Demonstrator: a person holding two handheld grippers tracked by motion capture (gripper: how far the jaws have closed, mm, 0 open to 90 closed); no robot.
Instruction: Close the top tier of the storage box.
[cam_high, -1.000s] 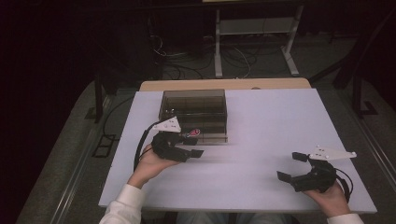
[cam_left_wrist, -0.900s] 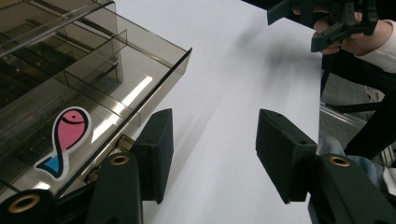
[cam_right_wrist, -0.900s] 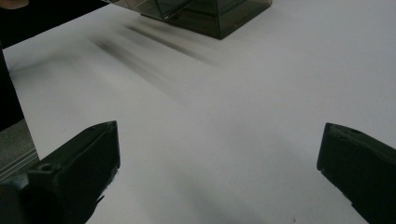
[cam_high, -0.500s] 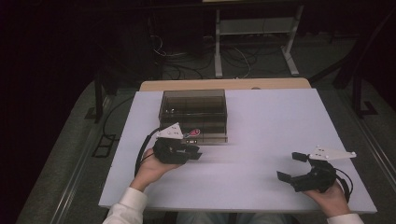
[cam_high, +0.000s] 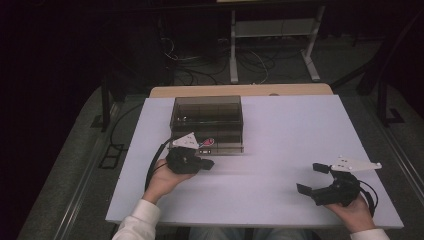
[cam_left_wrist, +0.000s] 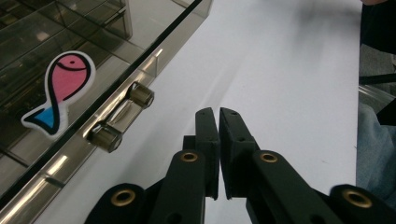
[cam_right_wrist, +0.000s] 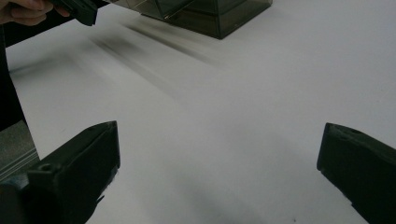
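Just left of the closed left gripper (cam_left_wrist: 218, 116) fingers, drawer handle (cam_left_wrist: 122, 116), apart.

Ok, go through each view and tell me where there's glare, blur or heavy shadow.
High view: the white table is lit evenly, the room behind it is almost black, and the smoked drawer box reads dim. Left gripper view: bright glare streaks run along the drawer's front edge by its handle; the fish sticker is sharp. Right gripper view: the left gripper and box corner are soft, with smeared shadows on the table.
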